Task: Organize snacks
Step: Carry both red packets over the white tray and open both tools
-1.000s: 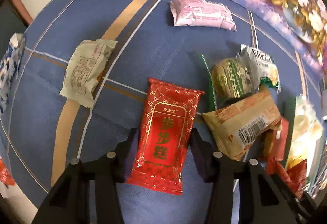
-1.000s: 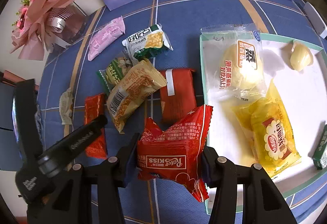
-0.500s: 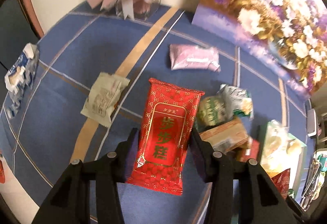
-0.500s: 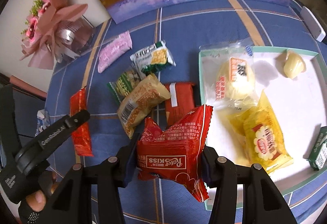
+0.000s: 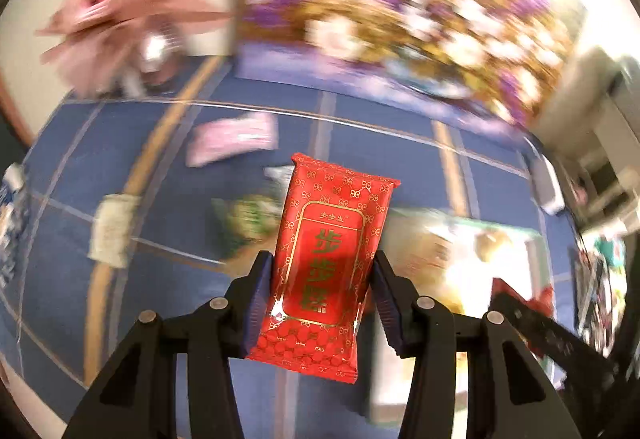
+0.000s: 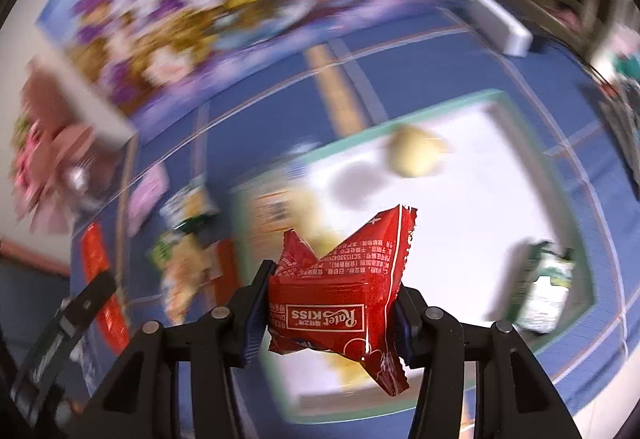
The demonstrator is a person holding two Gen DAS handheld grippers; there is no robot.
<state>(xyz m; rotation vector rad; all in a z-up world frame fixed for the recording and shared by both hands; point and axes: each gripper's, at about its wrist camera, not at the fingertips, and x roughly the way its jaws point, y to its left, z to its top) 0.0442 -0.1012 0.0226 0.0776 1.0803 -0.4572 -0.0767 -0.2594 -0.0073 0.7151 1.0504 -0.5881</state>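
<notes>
Red foil fills both my grips: my left gripper (image 5: 323, 291) is clamped on the flat, glossy red packet with gold lettering (image 5: 328, 271), and my right gripper (image 6: 329, 309) pinches the puffy, crinkled red Kiss packet (image 6: 340, 291), both held clear above the blue cloth (image 5: 168, 239). I judge this the carry step. Next I must bring each over the white tray with the green rim (image 6: 568, 207) and let go onto bare floor beside the wrapped snacks lying there.

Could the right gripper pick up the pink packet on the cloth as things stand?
Probably not: the right gripper is already shut on a red Rater Kiss packet, and the pink packet lies far left.
</notes>
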